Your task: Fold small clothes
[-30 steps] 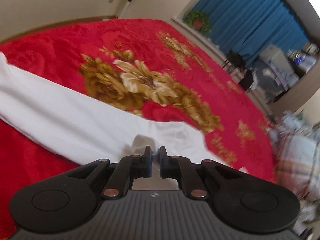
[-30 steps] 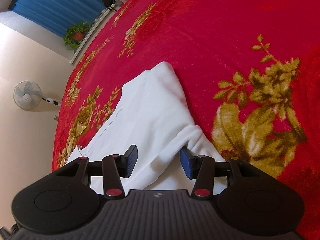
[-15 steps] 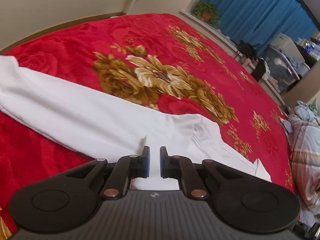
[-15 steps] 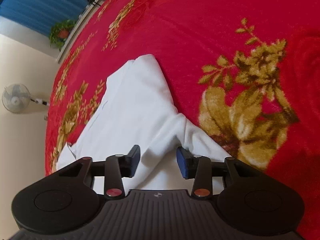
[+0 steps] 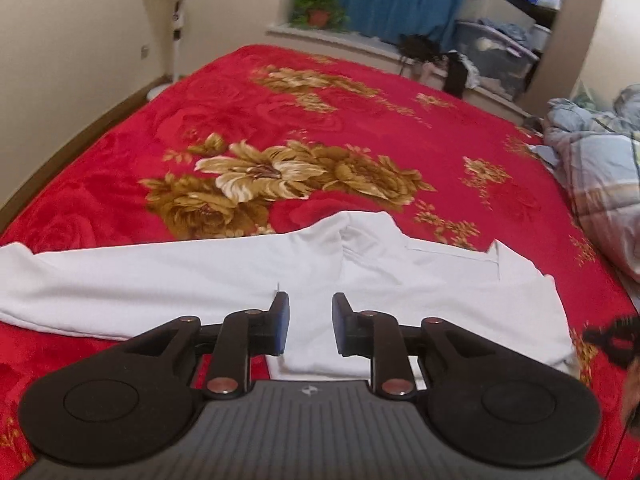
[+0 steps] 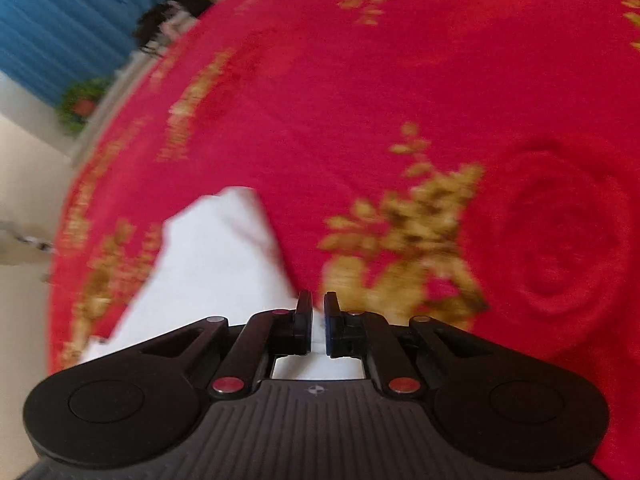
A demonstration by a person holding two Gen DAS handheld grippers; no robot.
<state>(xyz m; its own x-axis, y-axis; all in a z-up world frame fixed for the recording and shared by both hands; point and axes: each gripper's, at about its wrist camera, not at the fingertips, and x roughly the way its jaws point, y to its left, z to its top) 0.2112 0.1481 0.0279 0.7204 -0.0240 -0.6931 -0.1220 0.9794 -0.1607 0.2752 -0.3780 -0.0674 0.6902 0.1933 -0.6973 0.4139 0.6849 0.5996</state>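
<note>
A white garment [image 5: 200, 276] lies partly folded on the red flowered blanket [image 5: 304, 120], one sleeve stretched left. My left gripper [image 5: 307, 320] hovers over its near edge, jaws open, nothing between them. In the right wrist view, blurred by motion, the white garment [image 6: 216, 264] lies left of centre. My right gripper [image 6: 318, 320] has its jaws nearly together with a strip of white cloth between them. The right gripper also shows at the left wrist view's right edge [image 5: 616, 340].
A crumpled plaid quilt [image 5: 600, 176] lies at the bed's right side. A standing fan [image 5: 176, 20] is by the wall. A potted plant [image 5: 318, 10], blue curtains and storage boxes [image 5: 496, 52] are beyond the bed's far edge.
My left gripper opened, let go of the white cloth and drew back. My right gripper closed from wide open onto the garment's edge and is moving.
</note>
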